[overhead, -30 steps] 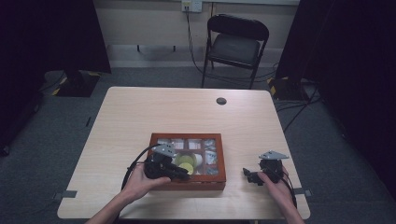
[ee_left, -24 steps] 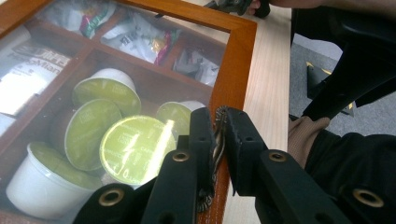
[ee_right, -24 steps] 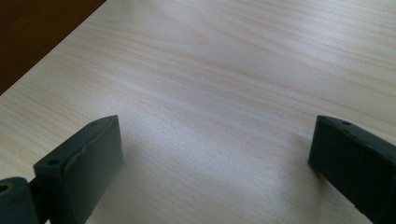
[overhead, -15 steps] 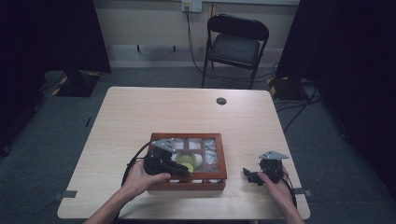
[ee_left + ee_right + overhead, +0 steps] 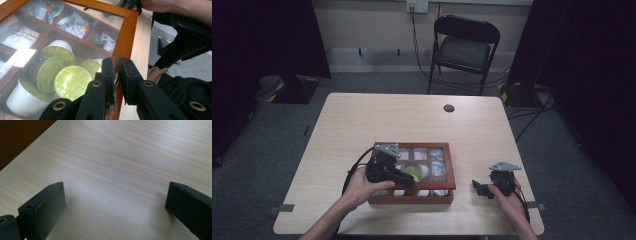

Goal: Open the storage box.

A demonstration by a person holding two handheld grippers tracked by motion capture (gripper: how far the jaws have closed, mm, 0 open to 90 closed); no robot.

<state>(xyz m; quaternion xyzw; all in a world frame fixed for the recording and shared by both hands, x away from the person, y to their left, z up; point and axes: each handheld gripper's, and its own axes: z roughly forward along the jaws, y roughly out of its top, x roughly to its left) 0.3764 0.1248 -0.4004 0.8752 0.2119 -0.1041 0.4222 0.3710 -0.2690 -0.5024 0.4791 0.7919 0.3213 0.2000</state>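
Observation:
A wooden box with a glass lid sits near the table's front edge. Under the glass lie green-topped capsules and sachets in separate compartments. My left gripper lies across the box's front left part. In the left gripper view its jaws are shut on a small brass clasp at the box's wooden rim. My right gripper rests on the table to the right of the box, apart from it. It stands open with only bare wood between the jaws.
A small black round disc lies on the far part of the light wooden table. A black folding chair stands behind the table. Dark curtains hang at both sides.
My left gripper has shifted slightly over the box's front left part. The box and the right gripper have stayed where they were.

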